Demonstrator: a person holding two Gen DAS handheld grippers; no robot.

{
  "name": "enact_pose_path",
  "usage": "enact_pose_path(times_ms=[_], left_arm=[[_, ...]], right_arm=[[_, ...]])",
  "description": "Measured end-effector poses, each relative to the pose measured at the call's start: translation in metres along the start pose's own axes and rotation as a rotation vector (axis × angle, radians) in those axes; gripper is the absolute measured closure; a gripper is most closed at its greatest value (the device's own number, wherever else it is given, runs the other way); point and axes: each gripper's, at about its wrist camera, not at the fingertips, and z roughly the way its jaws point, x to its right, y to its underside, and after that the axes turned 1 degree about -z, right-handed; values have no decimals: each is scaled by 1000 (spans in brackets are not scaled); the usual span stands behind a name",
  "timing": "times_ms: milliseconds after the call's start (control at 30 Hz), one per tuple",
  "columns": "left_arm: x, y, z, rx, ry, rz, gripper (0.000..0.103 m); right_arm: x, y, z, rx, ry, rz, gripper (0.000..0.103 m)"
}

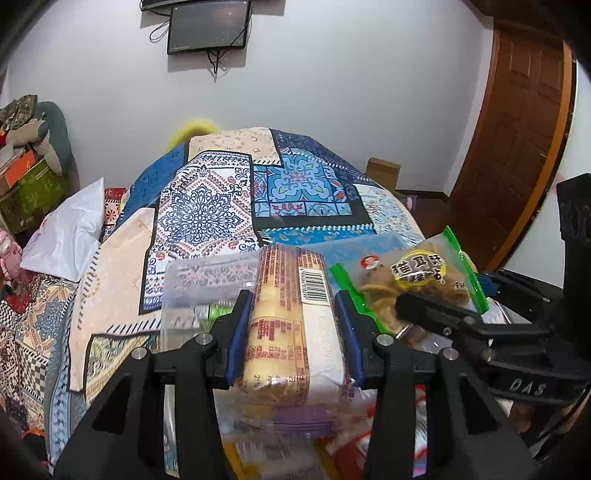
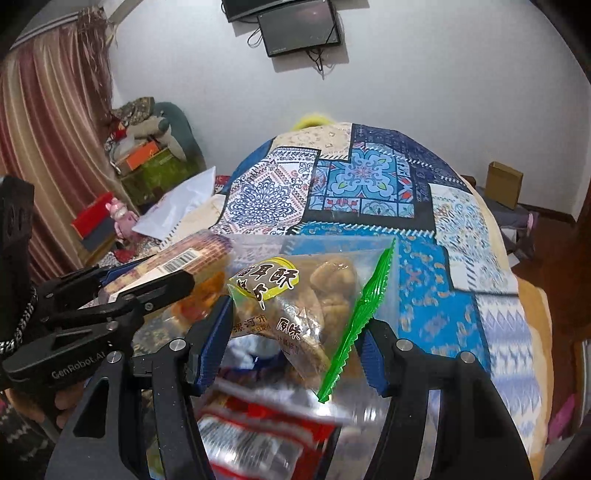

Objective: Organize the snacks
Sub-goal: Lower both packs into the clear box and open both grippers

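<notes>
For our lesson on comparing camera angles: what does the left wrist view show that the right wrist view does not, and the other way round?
Only the left wrist view shows the brown wooden door and the clear plastic box. Only the right wrist view shows the striped curtain and red snack packets. Both share the patchwork cloth, the wall screen, the barcoded biscuit pack in the left tongs and the green-edged snack bag in the right tongs.
</notes>
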Motion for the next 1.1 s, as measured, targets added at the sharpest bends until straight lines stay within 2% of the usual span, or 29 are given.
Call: enact_pose_path(times_ms=[233, 433, 533, 867, 1100], left_arm=[[-5, -5, 28, -28, -20, 14, 59], [-10, -5, 26, -34, -2, -22, 57], [-9, -5, 13, -13, 6, -24, 47], [-6, 12, -49, 10, 18, -15, 43], [-19, 46, -83, -19, -22, -27, 37]], right_arm=[[2, -11, 23, -32, -1, -35, 42], [5, -11, 23, -50, -11, -17, 40], [5, -8, 14, -51, -18, -11, 40], [-7, 10, -43, -13, -37, -9, 38], [-27, 35, -77, -2, -44, -25, 36]])
